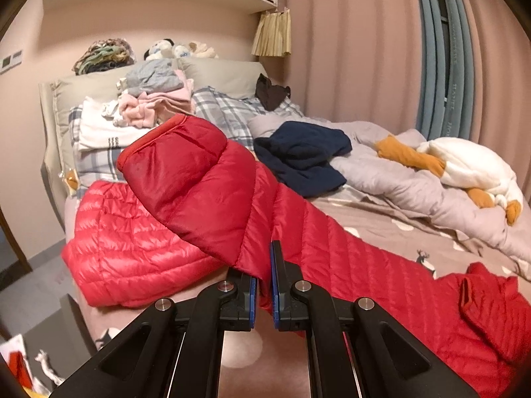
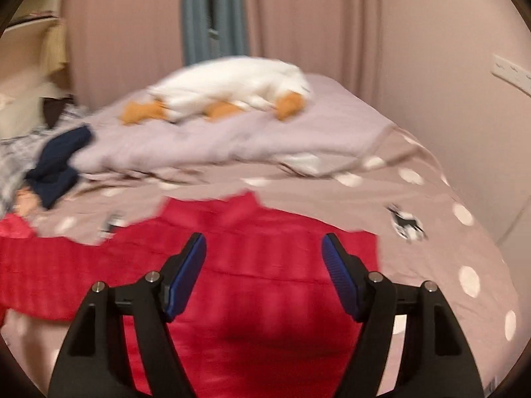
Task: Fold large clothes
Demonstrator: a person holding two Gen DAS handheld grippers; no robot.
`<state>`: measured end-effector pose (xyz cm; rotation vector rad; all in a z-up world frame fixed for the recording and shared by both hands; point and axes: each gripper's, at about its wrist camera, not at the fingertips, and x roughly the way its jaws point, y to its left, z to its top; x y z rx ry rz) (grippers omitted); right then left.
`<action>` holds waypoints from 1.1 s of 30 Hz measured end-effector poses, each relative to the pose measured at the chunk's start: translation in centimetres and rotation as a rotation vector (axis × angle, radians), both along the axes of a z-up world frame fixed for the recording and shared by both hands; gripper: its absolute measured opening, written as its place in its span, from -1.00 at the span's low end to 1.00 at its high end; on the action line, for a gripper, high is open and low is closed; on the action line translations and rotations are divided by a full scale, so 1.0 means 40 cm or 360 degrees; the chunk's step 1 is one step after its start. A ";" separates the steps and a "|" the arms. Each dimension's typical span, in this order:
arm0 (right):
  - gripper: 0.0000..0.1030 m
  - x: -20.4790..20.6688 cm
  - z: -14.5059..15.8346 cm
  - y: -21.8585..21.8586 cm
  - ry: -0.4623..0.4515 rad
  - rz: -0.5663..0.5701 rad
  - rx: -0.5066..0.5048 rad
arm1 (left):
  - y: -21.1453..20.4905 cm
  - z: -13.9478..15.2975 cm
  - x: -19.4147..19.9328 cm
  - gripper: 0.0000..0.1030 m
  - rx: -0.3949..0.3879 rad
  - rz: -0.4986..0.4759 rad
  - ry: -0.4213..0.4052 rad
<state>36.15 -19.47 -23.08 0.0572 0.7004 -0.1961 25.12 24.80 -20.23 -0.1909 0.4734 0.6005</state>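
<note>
A red quilted down jacket lies spread on the bed. My left gripper is shut on one of its sleeves and holds it lifted above the bed, cuff pointing away to the left. In the blurred right wrist view the jacket lies flat under my right gripper, which is open and empty just above the cloth, near the collar.
The bed has a taupe spotted sheet, a lilac duvet, a navy garment, a white and orange plush goose and a pile of folded clothes by the pillows. Pink curtains hang behind.
</note>
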 end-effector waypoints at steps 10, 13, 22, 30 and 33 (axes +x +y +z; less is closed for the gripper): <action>0.15 0.050 -0.207 -0.076 0.0298 -0.0084 0.0015 | -0.055 0.026 0.031 -0.89 0.0144 -0.0033 0.0022; 0.15 -0.009 -0.089 -0.104 0.0091 -0.0092 0.0058 | -0.091 0.050 0.026 -0.89 0.0133 -0.0094 -0.0023; -0.80 -0.256 0.057 -0.228 -0.0204 -0.0276 -0.0136 | -0.282 0.110 0.032 -0.89 0.0170 -0.0297 -0.0095; -0.80 -0.367 0.077 -0.345 -0.0218 -0.0392 -0.0043 | -0.511 0.133 0.068 -0.89 0.0100 -0.0568 -0.0119; -0.79 -0.388 0.084 -0.362 -0.0230 -0.0396 -0.0031 | -0.615 0.126 0.079 -0.89 0.0056 -0.0698 -0.0112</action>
